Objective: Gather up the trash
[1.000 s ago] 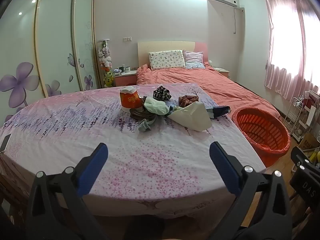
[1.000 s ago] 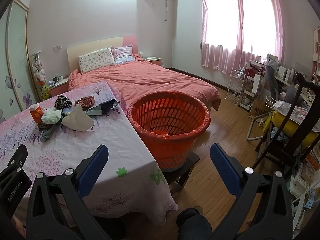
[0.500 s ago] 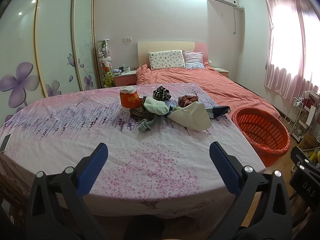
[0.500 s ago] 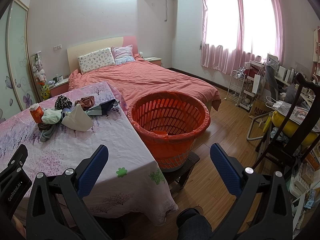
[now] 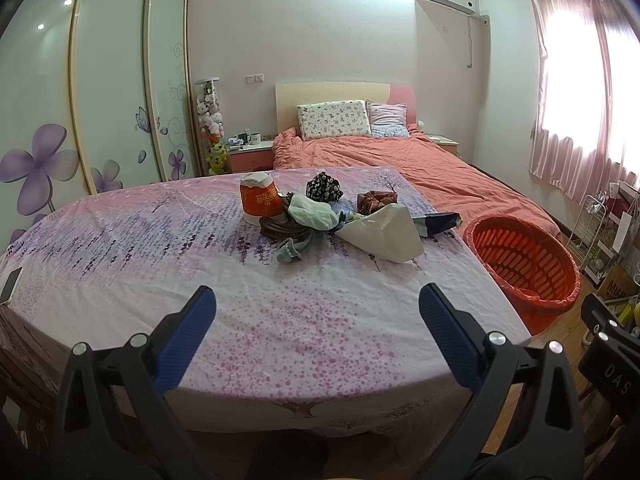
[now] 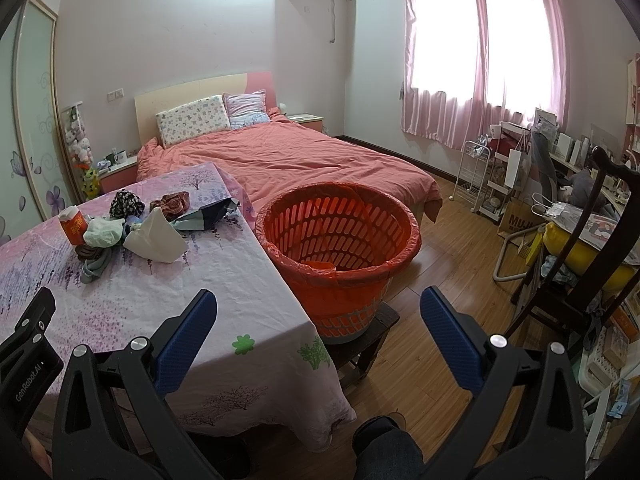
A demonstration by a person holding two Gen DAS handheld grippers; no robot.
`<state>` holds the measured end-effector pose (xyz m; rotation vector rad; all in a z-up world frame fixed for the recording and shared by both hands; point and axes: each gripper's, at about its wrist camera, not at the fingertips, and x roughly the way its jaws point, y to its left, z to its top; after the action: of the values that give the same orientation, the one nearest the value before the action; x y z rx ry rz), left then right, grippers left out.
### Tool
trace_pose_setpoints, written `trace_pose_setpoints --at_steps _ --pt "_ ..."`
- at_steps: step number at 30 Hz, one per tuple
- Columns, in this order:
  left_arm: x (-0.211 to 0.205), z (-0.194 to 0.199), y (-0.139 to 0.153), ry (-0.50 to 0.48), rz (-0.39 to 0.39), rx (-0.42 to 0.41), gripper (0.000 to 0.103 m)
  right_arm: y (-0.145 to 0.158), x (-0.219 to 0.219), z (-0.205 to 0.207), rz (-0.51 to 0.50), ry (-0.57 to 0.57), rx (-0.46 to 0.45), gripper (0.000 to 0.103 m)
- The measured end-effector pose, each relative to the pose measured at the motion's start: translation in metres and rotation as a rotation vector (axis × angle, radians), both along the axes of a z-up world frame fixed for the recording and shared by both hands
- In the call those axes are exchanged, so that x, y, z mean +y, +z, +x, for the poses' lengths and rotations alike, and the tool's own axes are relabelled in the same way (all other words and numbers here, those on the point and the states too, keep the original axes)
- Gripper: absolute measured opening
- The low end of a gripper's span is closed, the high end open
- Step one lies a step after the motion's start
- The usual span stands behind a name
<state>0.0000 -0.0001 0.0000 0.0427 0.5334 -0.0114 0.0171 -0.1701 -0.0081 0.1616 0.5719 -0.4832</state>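
Observation:
A heap of trash lies at the far middle of the pink-clothed table (image 5: 160, 272): an orange paper cup (image 5: 259, 199), a pale green wad (image 5: 312, 213), a cream paper bag (image 5: 384, 232), a dark wrapper (image 5: 440, 222), a black floral scrap (image 5: 323, 187) and a brown one (image 5: 376, 200). An orange basket (image 6: 338, 248) lined with a red bag stands off the table's right edge. My left gripper (image 5: 316, 328) is open over the near table edge, far short of the heap. My right gripper (image 6: 318, 328) is open, empty, near the basket's front.
A phone (image 5: 10, 284) lies at the table's left edge. Behind the table is a bed (image 6: 288, 160) with a salmon cover. A dark wooden chair (image 6: 592, 264), a wire rack (image 6: 476, 176) and a cluttered desk fill the right side. Bare wood floor (image 6: 452, 240) stretches beyond the basket.

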Motion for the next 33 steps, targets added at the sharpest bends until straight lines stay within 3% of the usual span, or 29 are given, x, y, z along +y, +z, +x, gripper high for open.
trace_pose_setpoints --at_steps 33 --pt "0.0001 0.0000 0.0000 0.001 -0.001 0.000 0.099 -0.0026 0.0006 0.0002 -0.001 0.001 0.004 0.101"
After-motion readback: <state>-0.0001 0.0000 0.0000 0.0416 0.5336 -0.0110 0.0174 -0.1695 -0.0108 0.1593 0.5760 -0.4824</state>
